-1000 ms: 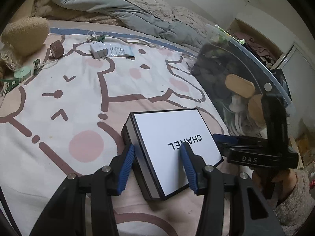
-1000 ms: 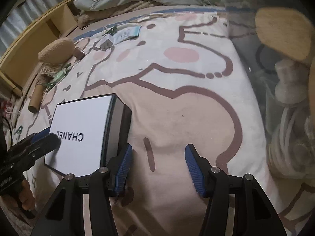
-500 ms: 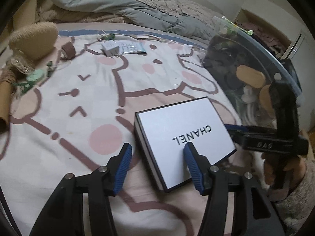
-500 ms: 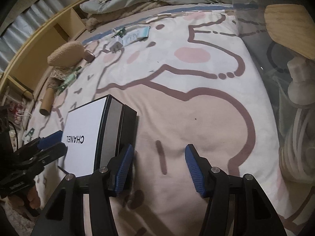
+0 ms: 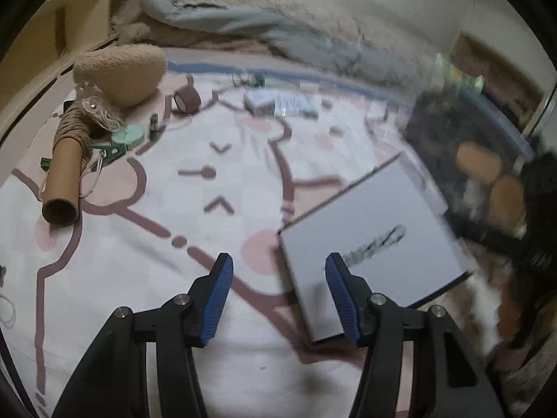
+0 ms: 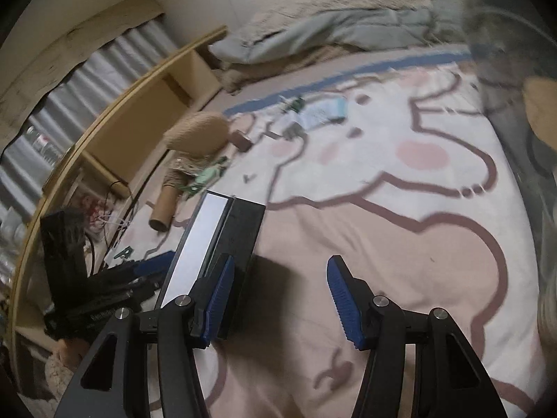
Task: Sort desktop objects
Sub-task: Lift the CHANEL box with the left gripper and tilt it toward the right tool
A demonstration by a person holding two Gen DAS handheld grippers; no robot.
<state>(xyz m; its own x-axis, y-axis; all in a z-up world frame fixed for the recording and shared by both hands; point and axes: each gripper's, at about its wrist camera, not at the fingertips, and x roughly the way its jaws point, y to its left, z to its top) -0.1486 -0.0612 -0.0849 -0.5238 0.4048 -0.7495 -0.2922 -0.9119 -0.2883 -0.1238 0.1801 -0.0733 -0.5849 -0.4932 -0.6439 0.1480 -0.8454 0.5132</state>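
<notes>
I see the left gripper (image 5: 278, 292) with jaws parted, nothing between them, after a recent widening. The right gripper (image 6: 276, 294) is also parted and empty. The white-lidded box (image 5: 372, 244) lies lower right in the left view, on the cartoon bedsheet (image 5: 139, 278), with bare sheet to its left. Only the left view shows the clear storage bin (image 5: 480, 146); only the right view shows the box's black side wall.

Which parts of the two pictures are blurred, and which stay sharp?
Left wrist view: the white box and clear bin at right are smeared, its lettering unreadable; the cardboard tube is sharper. Right wrist view: the bedsheet is softly smeared; the blue fingers are crisp in both.
</notes>
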